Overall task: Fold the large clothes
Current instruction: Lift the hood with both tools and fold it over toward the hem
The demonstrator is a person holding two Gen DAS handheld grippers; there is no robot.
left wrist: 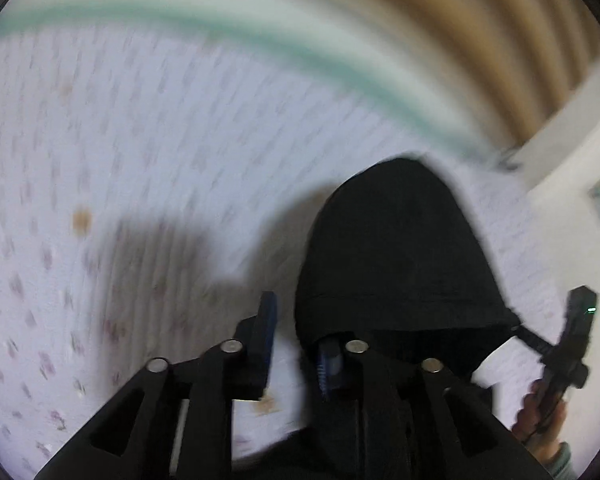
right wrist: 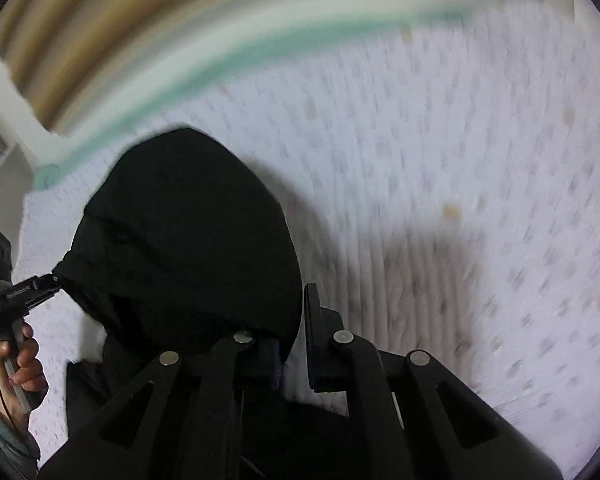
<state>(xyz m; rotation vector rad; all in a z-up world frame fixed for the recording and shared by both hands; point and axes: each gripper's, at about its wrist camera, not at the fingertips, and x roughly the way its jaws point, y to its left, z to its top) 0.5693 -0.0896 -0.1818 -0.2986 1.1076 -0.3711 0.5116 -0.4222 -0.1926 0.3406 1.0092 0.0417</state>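
Note:
A black hooded garment (left wrist: 392,260) lies on the bed with its hood spread flat and pointing away from me. In the left wrist view my left gripper (left wrist: 296,332) sits at the hood's near left edge, the cloth draped over its right blue pad (left wrist: 328,364). In the right wrist view the same left gripper (right wrist: 55,280) has its tips pinched on the hood's rim. My right gripper (right wrist: 294,332) stands at the hood's (right wrist: 188,240) near right edge with only a narrow gap between its fingers. In the left wrist view its tips (left wrist: 518,326) bite the hood's corner.
The white bedsheet (left wrist: 140,160) has a small flower print and a teal band (left wrist: 300,52) along its far edge. Beyond it are blurred brown floor and white furniture (left wrist: 560,148). A hand (right wrist: 24,364) holds each gripper's handle. Both views are motion-blurred.

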